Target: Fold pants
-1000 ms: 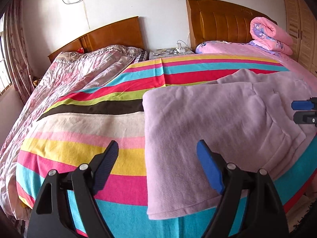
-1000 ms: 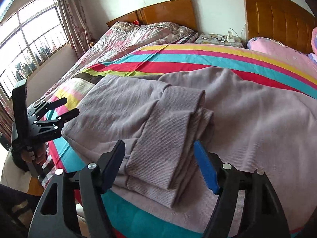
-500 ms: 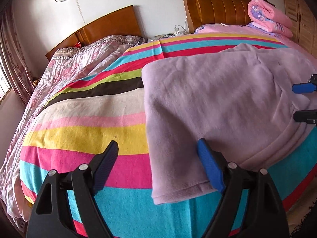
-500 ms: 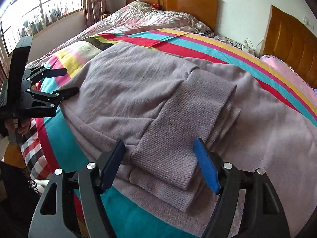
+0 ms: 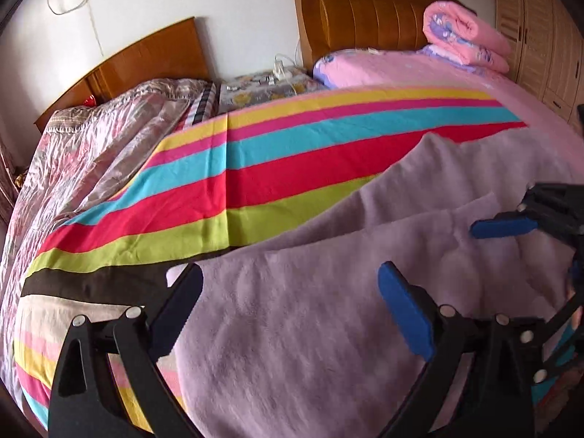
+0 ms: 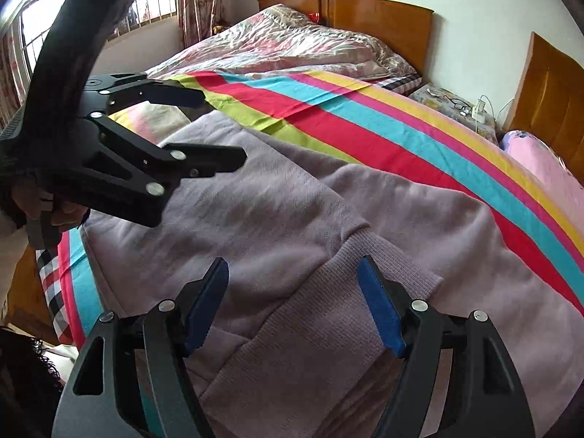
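Observation:
Lilac fleece pants (image 5: 328, 314) lie partly folded on the striped bedspread (image 5: 277, 168), with the ribbed waistband (image 6: 328, 332) on top in the right wrist view. My left gripper (image 5: 290, 292) is open and empty, low over the pants' left edge. My right gripper (image 6: 292, 292) is open and empty, its jaws either side of the ribbed band. The left gripper also shows in the right wrist view (image 6: 219, 127), held in a hand above the pants. The right gripper's blue pad (image 5: 503, 227) shows at the right of the left wrist view.
A crumpled floral quilt (image 5: 95, 153) covers the far bed with its wooden headboard (image 5: 146, 62). A nightstand (image 5: 262, 84) with cables stands between the headboards. Rolled pink bedding (image 5: 463, 36) lies at the back right, wardrobe doors (image 5: 547, 36) beyond. A window (image 6: 109, 0) is on the left.
Both grippers have moved forward and lower over the pants. The left gripper has come much closer to the right one. Both stay open.

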`<state>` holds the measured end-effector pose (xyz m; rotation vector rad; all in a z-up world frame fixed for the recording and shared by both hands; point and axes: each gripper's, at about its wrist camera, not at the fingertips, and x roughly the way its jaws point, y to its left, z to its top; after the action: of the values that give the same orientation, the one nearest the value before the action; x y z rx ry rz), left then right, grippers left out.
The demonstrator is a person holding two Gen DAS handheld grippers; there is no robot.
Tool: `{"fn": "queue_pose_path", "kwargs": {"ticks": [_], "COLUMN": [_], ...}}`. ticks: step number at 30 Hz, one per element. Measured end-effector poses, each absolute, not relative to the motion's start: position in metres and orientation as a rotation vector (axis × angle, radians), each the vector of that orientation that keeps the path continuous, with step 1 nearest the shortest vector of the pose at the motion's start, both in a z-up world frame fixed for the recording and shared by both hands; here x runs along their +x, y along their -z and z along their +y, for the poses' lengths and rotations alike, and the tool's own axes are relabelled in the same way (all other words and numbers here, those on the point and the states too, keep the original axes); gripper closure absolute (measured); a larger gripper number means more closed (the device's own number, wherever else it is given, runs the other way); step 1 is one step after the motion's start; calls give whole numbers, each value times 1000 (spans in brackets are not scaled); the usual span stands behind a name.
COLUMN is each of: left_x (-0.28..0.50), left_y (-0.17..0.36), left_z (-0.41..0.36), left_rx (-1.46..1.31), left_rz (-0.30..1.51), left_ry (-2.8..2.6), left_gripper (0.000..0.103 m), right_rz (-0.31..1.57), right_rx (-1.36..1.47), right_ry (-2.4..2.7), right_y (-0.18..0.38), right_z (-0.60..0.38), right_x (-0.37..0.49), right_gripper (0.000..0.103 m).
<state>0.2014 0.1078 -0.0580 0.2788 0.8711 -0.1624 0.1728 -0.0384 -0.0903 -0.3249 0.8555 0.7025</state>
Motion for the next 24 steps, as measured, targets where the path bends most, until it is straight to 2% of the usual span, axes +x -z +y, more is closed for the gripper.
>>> {"fn": "queue_pose_path", "kwargs": {"ticks": [3, 8, 11, 16, 23, 24], "left_x": [212, 209, 222, 253, 264, 265], "left_y": [76, 37, 27, 68, 84, 84], "left_z": [127, 124, 96, 60, 68, 69], "left_rx": [193, 148, 175, 279, 254, 251], "left_rz": [925, 823, 785, 851, 897, 897], "left_ry": [139, 134, 188, 177, 125, 122], "left_gripper": [4, 5, 3, 3, 3, 2], "right_rz": [868, 778, 820, 960, 896, 897], "right_rx": [-265, -257, -201, -107, -48, -51], "right_ry": [-739, -678, -582, -454, -381, -366], "right_y": [88, 62, 67, 101, 87, 86], "right_z": [-48, -67, -90, -131, -166, -170], "right_x": [173, 181, 218, 272, 273, 272], "right_gripper": [32, 32, 31, 29, 26, 22]}}
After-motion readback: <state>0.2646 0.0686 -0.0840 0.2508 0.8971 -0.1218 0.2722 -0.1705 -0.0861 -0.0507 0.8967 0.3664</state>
